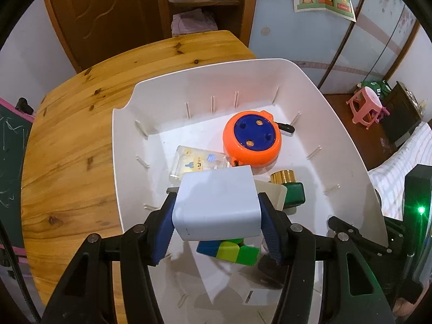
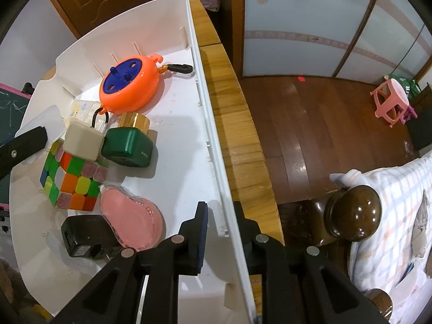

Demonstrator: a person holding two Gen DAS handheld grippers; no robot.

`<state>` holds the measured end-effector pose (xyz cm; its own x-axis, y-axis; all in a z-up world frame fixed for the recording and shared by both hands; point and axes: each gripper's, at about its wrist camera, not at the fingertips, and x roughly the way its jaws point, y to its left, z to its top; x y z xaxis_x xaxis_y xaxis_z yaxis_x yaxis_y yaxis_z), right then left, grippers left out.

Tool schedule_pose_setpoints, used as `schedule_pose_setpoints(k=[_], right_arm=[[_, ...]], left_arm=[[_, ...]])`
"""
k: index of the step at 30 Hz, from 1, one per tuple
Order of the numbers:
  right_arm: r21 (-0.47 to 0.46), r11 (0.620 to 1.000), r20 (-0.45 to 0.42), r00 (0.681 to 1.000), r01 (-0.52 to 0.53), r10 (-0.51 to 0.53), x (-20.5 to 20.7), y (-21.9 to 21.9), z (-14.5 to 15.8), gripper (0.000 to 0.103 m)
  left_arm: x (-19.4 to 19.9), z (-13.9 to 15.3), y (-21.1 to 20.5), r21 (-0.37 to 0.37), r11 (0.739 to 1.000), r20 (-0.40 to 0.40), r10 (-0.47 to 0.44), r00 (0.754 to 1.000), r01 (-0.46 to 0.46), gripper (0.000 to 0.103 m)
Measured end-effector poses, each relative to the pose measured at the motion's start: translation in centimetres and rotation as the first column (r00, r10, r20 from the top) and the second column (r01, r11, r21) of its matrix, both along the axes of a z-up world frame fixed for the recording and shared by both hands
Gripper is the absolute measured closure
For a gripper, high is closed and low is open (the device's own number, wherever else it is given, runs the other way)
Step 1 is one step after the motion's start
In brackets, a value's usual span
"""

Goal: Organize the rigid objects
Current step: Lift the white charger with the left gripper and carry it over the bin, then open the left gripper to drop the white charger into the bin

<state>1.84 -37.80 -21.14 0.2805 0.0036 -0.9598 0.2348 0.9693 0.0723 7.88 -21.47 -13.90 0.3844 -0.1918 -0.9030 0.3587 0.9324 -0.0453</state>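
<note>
Colours we see in the bin
White bin [image 1: 337,124], orange/blue reel [image 1: 252,137], multicolour cube [image 2: 71,182], green bottle w/ gold cap [image 2: 127,144], pink heart case [image 2: 132,217], white block [image 1: 217,205].

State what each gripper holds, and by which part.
The left gripper holds a white block by its two opposite sides. The right gripper's jaws straddle the white bin's side wall.

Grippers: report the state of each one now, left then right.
Left gripper: shut on the white block, held above the white bin.
Right gripper: straddles the bin's side wall; grip cannot be told.
</note>
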Motion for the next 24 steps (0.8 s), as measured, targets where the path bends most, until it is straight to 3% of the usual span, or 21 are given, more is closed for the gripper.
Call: schedule_pose_setpoints(k=[19, 22, 24], right_arm=[[0.010, 1.000, 0.008, 1.000, 0.013, -0.013, -0.1, -0.2, 0.0, 0.083], [0.009, 1.000, 0.009, 1.000, 0.013, -0.013, -0.1, -0.2, 0.0, 0.083], [0.008, 1.000, 0.009, 1.000, 0.013, -0.013, 0.0, -0.2, 0.0, 0.083]], left_arm=[[0.3, -1.4, -2.9, 0.025, 0.999, 0.023, -0.032, 0.999, 0.031, 0.044], [0.1, -1.5, -3.0, 0.016, 0.999, 0.005, -0.040, 0.999, 0.040, 0.038], [0.2, -1.8, -2.8, -0.027, 0.999, -0.050, -0.043, 0.998, 0.041, 0.031]])
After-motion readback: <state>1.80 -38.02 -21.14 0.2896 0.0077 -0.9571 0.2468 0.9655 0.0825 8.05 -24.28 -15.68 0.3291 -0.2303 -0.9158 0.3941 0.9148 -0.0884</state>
